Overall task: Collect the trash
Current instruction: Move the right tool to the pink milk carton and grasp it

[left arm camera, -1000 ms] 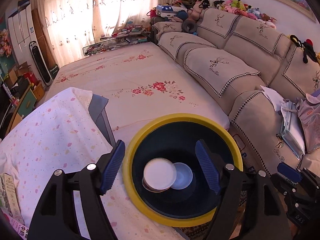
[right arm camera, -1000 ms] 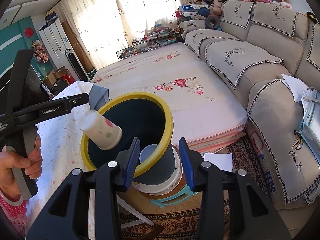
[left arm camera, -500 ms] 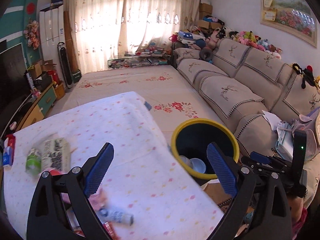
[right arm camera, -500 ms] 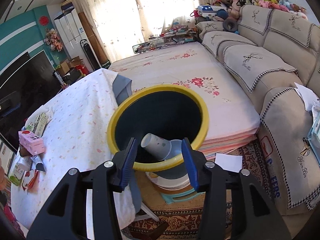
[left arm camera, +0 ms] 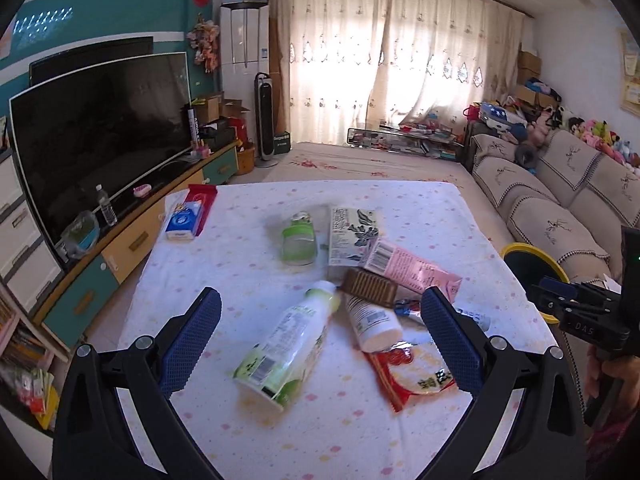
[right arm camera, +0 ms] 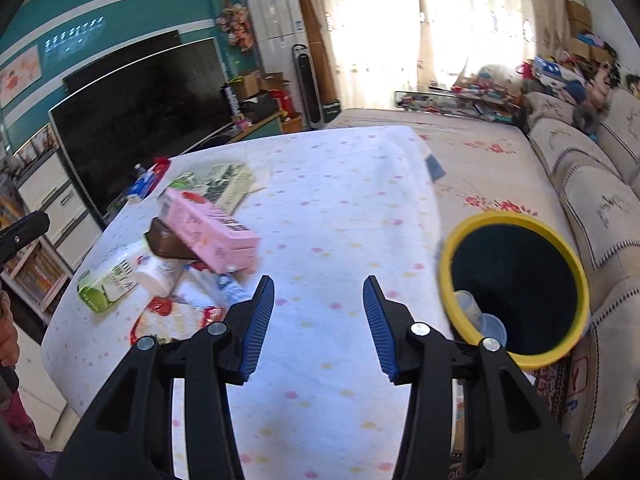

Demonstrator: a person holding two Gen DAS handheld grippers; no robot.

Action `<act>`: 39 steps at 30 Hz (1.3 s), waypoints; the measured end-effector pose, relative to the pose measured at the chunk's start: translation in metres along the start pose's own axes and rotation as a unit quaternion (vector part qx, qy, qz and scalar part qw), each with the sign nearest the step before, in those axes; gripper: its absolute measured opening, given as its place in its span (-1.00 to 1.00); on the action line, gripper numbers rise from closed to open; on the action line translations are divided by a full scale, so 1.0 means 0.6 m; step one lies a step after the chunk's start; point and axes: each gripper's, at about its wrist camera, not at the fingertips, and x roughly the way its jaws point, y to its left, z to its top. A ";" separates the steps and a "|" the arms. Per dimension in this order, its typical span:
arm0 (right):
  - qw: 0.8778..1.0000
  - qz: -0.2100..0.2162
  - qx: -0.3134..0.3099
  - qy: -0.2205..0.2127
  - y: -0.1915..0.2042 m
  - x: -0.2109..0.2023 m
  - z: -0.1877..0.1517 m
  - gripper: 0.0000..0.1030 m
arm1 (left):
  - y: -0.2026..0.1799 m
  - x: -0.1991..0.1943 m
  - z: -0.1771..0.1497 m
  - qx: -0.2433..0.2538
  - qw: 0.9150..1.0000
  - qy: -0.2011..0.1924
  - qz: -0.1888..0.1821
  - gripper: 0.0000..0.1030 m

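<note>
While over the dotted white cloth surface [left arm camera: 256,276]:
left hand-held gripper [left arm camera: 320,344]: opening wide, empty, above lying green plastic bottle [left arm camera: 286,350]
right hand-held gripper [right arm camera: 319,320]: parted, empty
yellow-rimmed dark bin [right arm camera: 516,292]: right, cups inside

**Two wrist fisheyes angled down over one table**

The left wrist view looks forward and downward along its fingers [left arm camera: 192,344] at the dotted tablecloth [left arm camera: 248,280], close above the litter pile [left arm camera: 360,280] — television [left arm camera: 100,136] at 10 o'clock, curtains [left arm camera: 400,80] at 12, sofa [left arm camera: 560,208] at 3. The right wrist view sits nearer the table's right edge, facing the same way, its fingers [right arm camera: 260,320] over bare cloth [right arm camera: 328,208]. Both share the cloth, the pile [right arm camera: 192,240] — at 9 o'clock here — the television [right arm camera: 140,120], and the yellow-rimmed bin [right arm camera: 516,288] at 3 o'clock, which shows in the left view [left arm camera: 532,256] only as a sliver.
</note>
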 end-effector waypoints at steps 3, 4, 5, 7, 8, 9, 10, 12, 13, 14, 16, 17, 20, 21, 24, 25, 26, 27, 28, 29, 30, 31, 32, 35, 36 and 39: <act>0.998 0.012 -0.059 -0.003 0.071 0.025 0.015 -0.14 | 0.025 -0.010 -0.014 -0.013 1.000 -0.003 0.004 0.90; 0.997 0.011 -0.078 -0.005 0.091 0.035 0.020 -0.14 | 0.033 -0.014 -0.017 -0.017 1.000 -0.004 0.003 0.90; 0.995 0.012 -0.097 -0.008 0.109 0.046 0.026 -0.14 | 0.033 -0.017 -0.021 -0.020 1.000 -0.005 0.003 0.90; 0.991 0.002 -0.133 -0.008 0.135 0.068 0.032 -0.14 | 0.033 -0.020 -0.023 -0.024 1.000 -0.005 0.000 0.90; 0.989 -0.002 -0.148 -0.003 0.145 0.082 0.036 -0.14 | 0.032 -0.021 -0.025 -0.026 1.000 -0.004 -0.001 0.90; 0.988 -0.001 -0.156 0.001 0.152 0.095 0.039 -0.14 | 0.033 -0.021 -0.026 -0.025 1.000 -0.003 -0.002 0.90; 0.987 -0.001 -0.163 0.006 0.156 0.106 0.042 -0.14 | 0.031 -0.020 -0.026 -0.025 1.000 -0.002 -0.002 0.90; 0.985 -0.009 -0.171 0.012 0.159 0.124 0.046 -0.14 | 0.024 -0.018 -0.023 -0.026 1.000 -0.001 -0.002 0.90; 0.985 -0.010 -0.172 0.013 0.158 0.131 0.049 -0.14 | 0.023 -0.017 -0.024 -0.028 1.000 0.000 -0.002 0.90; 0.985 -0.013 -0.172 0.011 0.156 0.138 0.051 -0.10 | 0.023 -0.015 -0.022 -0.029 1.000 0.002 -0.003 0.90; 0.984 -0.020 -0.178 0.012 0.156 0.150 0.057 -0.03 | 0.022 -0.010 -0.020 -0.031 1.000 0.007 -0.003 0.90; 0.983 -0.020 -0.179 0.014 0.154 0.153 0.059 -0.01 | 0.020 -0.006 -0.020 -0.030 1.000 0.008 -0.002 0.90; 0.982 -0.017 -0.186 0.017 0.152 0.158 0.061 0.01 | 0.015 -0.002 -0.020 -0.028 1.000 0.009 -0.003 0.90; 0.981 -0.020 -0.191 0.018 0.152 0.161 0.062 0.02 | 0.012 0.000 -0.019 -0.027 1.000 0.010 -0.004 0.90; 0.976 -0.027 -0.215 0.017 0.151 0.174 0.066 0.04 | 0.005 0.006 -0.021 -0.024 1.000 0.013 -0.005 0.90; 0.975 -0.025 -0.220 0.020 0.149 0.178 0.068 0.06 | 0.003 0.008 -0.022 -0.022 1.000 0.014 -0.007 0.90; 0.974 -0.022 -0.226 0.021 0.148 0.182 0.070 0.07 | 0.001 0.010 -0.022 -0.021 1.000 0.015 -0.008 0.90; 0.972 -0.021 -0.233 0.020 0.147 0.185 0.070 0.08 | -0.002 0.011 -0.022 -0.019 1.000 0.016 -0.008 0.90; 0.971 -0.023 -0.239 0.018 0.147 0.188 0.072 0.08 | -0.005 0.013 -0.021 -0.018 1.000 0.017 -0.008 0.90; 0.969 -0.021 -0.244 0.016 0.146 0.190 0.074 0.08 | -0.007 0.014 -0.021 -0.017 1.000 0.017 -0.007 0.90; 0.969 -0.017 -0.246 0.016 0.145 0.192 0.075 0.08 | -0.008 0.015 -0.021 -0.017 1.000 0.017 -0.008 0.90; 0.969 -0.011 -0.246 0.016 0.145 0.194 0.078 0.08 | -0.009 0.016 -0.021 -0.017 1.000 0.017 -0.009 0.90; 0.969 -0.002 -0.245 0.018 0.146 0.196 0.077 0.09 | -0.011 0.016 -0.020 -0.016 1.000 0.016 -0.009 0.90; 0.968 0.012 -0.249 0.022 0.149 0.203 0.076 0.14 | -0.017 0.019 -0.018 -0.013 1.000 0.016 -0.009 0.90; 0.968 0.017 -0.249 0.023 0.147 0.203 0.078 0.13 | -0.017 0.019 -0.018 -0.012 1.000 0.017 -0.009 0.90; 0.969 0.035 -0.244 0.027 0.140 0.192 0.083 -0.11 | -0.019 0.019 -0.021 -0.011 1.000 0.016 -0.008 0.90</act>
